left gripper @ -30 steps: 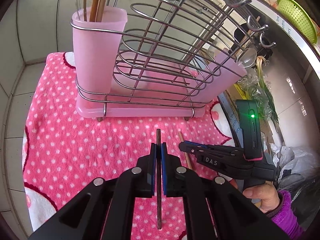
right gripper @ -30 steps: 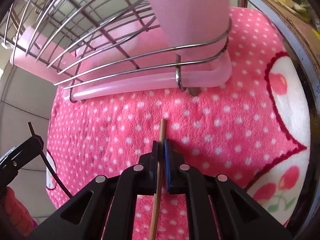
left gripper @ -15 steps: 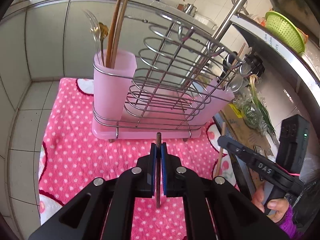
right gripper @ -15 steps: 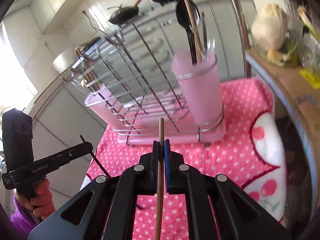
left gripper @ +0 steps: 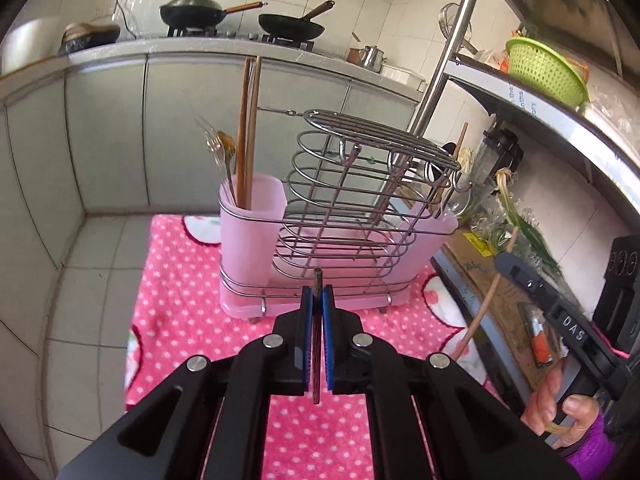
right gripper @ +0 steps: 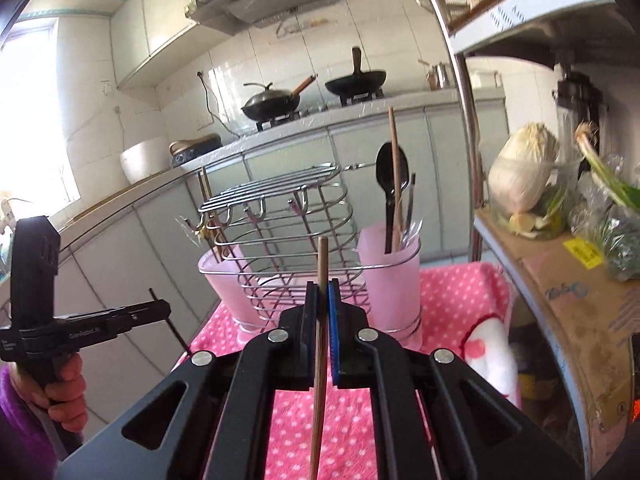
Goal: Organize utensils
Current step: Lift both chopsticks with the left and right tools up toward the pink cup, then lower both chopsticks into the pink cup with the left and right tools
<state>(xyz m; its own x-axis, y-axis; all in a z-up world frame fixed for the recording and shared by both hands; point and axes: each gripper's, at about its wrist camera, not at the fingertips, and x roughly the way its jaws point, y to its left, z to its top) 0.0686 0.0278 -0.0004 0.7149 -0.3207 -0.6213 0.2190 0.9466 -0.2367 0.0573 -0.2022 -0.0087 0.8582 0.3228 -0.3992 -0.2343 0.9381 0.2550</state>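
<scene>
Your left gripper (left gripper: 316,312): jaws clamped on a dark brown wooden chopstick (left gripper: 317,344), centre frame. Your right gripper (right gripper: 323,312): jaws clamped on a light tan wooden chopstick (right gripper: 320,344), centre frame. Ahead of both: wire dish rack with pink plastic cups (left gripper: 336,216) on a pink polka-dot towel (left gripper: 180,288).

Pink white-dotted towel (left gripper: 180,288), pink cups (left gripper: 252,220) in silver wire rack (left gripper: 360,184), dark chopstick (left gripper: 317,344), tan chopstick (right gripper: 320,320), green basket (left gripper: 544,70).
</scene>
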